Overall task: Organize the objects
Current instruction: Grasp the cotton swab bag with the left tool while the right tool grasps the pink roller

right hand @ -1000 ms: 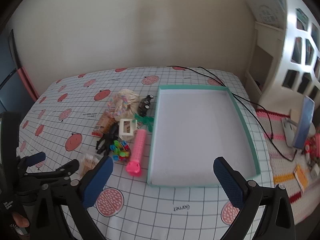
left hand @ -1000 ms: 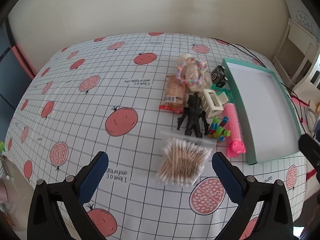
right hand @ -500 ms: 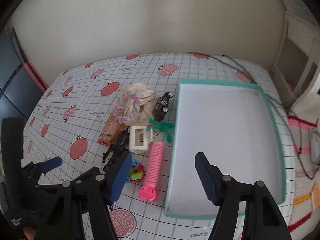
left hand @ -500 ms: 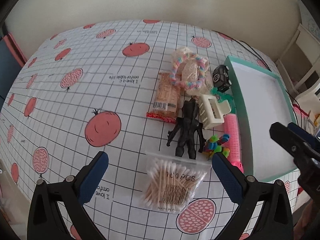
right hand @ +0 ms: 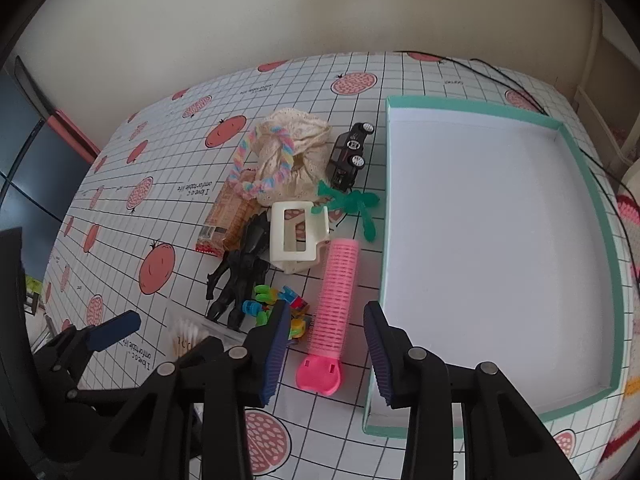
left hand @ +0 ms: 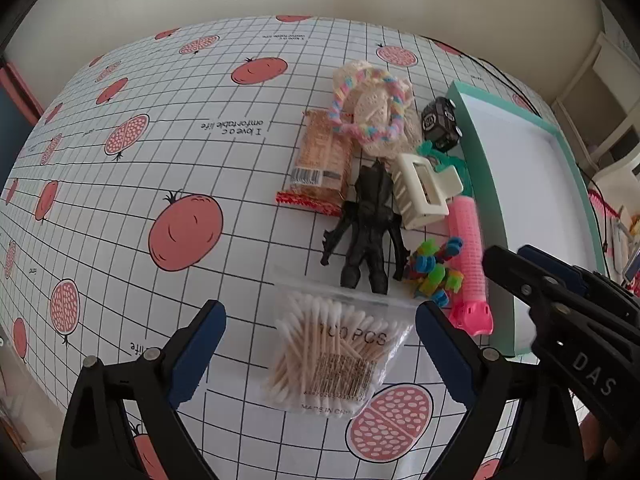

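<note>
A teal tray with a white floor (right hand: 592, 184) (left hand: 480, 160) lies empty on the right of the table. Left of it sits a heap: pink hair roller (right hand: 334, 300) (left hand: 466, 256), cream hair claw (right hand: 294, 236) (left hand: 424, 190), black figure (right hand: 240, 272) (left hand: 370, 232), colourful plastic links (right hand: 268, 306) (left hand: 434, 266), black toy car (right hand: 348, 152) (left hand: 440, 122), snack bar (left hand: 322, 160), pastel rope ring on a lace pouch (left hand: 372, 114). My left gripper (left hand: 320, 342) stands open astride the cotton-swab bag (left hand: 334, 356). My right gripper (right hand: 326, 350) is open, straddling the roller's handle end.
The table wears a white grid cloth with red fruit prints (left hand: 184, 232). A green plastic bow (right hand: 352, 204) lies beside the tray's left wall. A black cable (right hand: 504, 76) runs past the tray's far side. Shelving (left hand: 600, 108) stands to the right.
Both grippers have dropped and moved forward toward the heap. The right gripper's fingers have narrowed and now flank the pink roller; the left now flanks the swab bag.
</note>
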`<state>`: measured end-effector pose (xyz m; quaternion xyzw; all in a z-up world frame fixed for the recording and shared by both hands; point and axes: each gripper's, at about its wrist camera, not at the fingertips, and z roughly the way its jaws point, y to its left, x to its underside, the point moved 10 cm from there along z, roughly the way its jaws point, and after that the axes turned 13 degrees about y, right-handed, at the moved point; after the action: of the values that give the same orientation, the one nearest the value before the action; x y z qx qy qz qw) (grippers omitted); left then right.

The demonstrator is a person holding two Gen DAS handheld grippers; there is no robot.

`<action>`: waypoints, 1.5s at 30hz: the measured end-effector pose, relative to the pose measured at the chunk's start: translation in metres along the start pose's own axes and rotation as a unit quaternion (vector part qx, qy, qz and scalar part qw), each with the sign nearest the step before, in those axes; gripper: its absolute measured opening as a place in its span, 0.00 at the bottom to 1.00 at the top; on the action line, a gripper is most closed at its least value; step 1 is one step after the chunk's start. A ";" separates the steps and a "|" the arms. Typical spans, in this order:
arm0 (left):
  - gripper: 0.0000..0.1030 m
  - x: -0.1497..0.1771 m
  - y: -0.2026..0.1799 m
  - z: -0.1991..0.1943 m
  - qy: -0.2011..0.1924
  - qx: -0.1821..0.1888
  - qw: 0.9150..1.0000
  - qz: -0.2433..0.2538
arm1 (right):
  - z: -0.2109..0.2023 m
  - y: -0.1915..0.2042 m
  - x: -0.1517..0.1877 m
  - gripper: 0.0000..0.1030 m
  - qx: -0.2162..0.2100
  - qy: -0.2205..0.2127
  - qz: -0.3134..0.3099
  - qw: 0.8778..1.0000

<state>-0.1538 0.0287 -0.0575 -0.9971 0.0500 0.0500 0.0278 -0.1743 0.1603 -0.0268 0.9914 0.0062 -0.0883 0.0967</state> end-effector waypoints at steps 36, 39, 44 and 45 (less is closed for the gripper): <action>0.50 0.010 -0.015 0.022 0.038 0.022 0.999 0.022 | 0.033 0.002 -0.002 0.25 0.012 0.028 0.011 0.999; 0.47 0.009 -0.014 0.019 0.035 0.023 0.999 0.022 | 0.028 0.003 -0.001 0.24 0.012 0.024 0.009 1.000; 0.35 0.010 -0.010 0.012 0.030 0.032 0.999 0.018 | 0.017 0.006 -0.001 0.24 0.007 0.010 0.008 1.000; 0.32 0.011 -0.010 0.010 0.029 0.034 0.999 0.017 | 0.015 0.008 -0.001 0.24 0.006 0.008 0.007 1.000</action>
<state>-0.1433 0.0377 -0.0681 -0.9956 0.0698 0.0201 0.0592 -0.1778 0.1499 -0.0399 0.9926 -0.0005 -0.0793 0.0917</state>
